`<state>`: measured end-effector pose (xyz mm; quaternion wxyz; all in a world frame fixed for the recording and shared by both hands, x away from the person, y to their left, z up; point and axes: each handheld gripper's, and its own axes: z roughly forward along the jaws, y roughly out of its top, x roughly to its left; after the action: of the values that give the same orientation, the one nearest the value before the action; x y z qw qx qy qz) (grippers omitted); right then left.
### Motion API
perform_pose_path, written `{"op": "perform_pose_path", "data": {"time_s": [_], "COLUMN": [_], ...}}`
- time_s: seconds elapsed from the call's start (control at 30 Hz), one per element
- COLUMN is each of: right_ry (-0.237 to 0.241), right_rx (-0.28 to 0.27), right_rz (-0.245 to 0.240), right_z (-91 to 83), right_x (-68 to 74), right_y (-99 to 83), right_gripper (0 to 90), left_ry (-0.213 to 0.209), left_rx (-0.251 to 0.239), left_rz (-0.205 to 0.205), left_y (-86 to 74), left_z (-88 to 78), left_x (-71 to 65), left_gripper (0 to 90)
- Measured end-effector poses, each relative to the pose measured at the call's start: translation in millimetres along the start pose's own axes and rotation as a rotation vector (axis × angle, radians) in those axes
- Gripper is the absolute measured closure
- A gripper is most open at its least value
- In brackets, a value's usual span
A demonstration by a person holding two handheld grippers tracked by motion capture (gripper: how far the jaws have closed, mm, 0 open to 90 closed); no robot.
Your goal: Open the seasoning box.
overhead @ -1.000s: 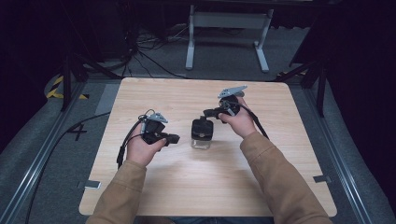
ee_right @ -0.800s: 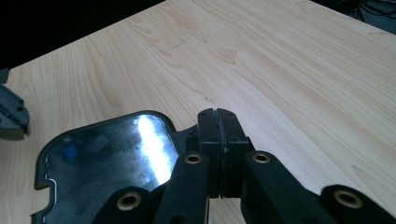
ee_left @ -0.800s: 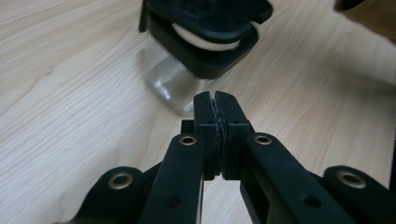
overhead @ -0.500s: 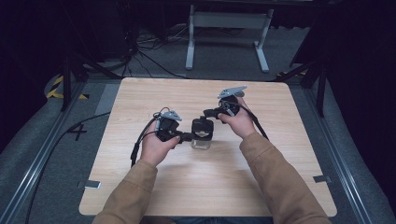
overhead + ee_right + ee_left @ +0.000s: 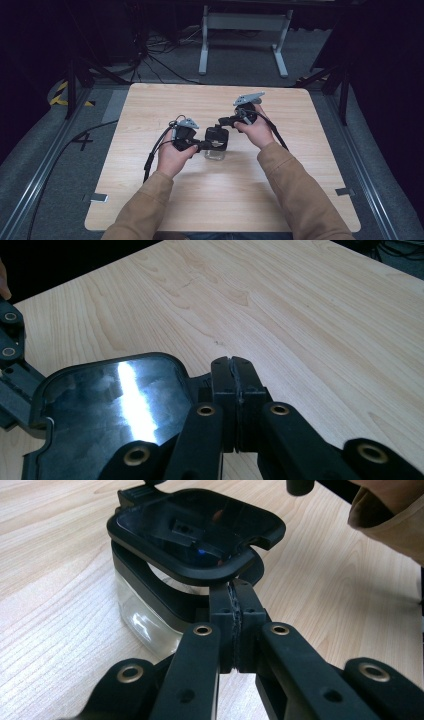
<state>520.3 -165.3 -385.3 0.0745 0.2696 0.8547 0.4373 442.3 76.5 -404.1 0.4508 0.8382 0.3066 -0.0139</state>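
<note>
A small clear container (image 5: 215,154) with a glossy black lid (image 5: 216,136) stands at the middle of the wooden table (image 5: 300,190). My left gripper (image 5: 201,145) comes in from the left, shut. In the left gripper view its jaws are pressed together, and my left gripper's tips (image 5: 234,591) touch the black collar just under the lid (image 5: 195,530), above the clear wall (image 5: 137,612). My right gripper (image 5: 223,121) reaches in from the far right, also shut. In the right gripper view my right gripper's tips (image 5: 233,365) lie against the rim of the lid (image 5: 110,400). I cannot tell whether either holds a tab.
The person's hands and tan sleeves (image 5: 295,200) come in from the bottom. Cables (image 5: 152,155) trail from the left gripper over the table's left part. Beyond the far edge stand a metal frame (image 5: 245,30) and floor cables. The left gripper's links (image 5: 10,340) show at the right gripper view's left edge.
My left gripper has moved right across the table until its tips reach the container. The right gripper and the container have stayed where they were.
</note>
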Motion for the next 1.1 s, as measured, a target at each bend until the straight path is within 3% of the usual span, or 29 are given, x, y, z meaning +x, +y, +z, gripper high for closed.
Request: {"op": "perform_pose_path", "data": {"time_s": [0.07, 0.17, 0.23, 0.37, 0.47, 0.67, 1.1], "right_ry": [-0.005, 0.005, 0.000, 0.041, 0.078, 0.117, 0.090], "right_rx": [-0.003, -0.056, -0.061, -0.026, 0.009, 0.020, -0.097], "right_rz": [-0.008, -0.016, -0.030, -0.028, -0.024, -0.052, -0.027], "right_z": [-3.2, -21.2, -31.1, -48.6, -49.3, -38.8, -43.7], "right_x": [0.5, 7.3, 12.0, 26.6, 37.2, 52.3, 53.9], "right_y": [-0.3, -5.1, -10.4, -32.9, -44.7, -44.9, -38.3], "right_gripper": [90.0, 90.0, 90.0, 90.0, 90.0, 90.0, 90.0], "left_ry": [-0.002, 0.001, 0.000, 0.008, 0.011, 0.015, 0.031], "left_rx": [0.000, -0.005, -0.004, -0.008, -0.012, -0.027, -0.052], "left_rz": [-0.003, -0.001, -0.004, 0.000, 0.001, 0.004, 0.004], "left_y": [-0.4, 0.4, 0.7, 1.8, 2.5, 3.3, 6.7], "left_z": [1.0, 0.1, -0.8, -1.1, -1.1, -0.9, 4.8], "left_x": [0.2, -0.9, -1.2, -1.6, -2.4, -2.2, 2.4], "left_gripper": [88.9, 88.5, 88.4, 87.9, 87.6, 87.4, 86.1]}}
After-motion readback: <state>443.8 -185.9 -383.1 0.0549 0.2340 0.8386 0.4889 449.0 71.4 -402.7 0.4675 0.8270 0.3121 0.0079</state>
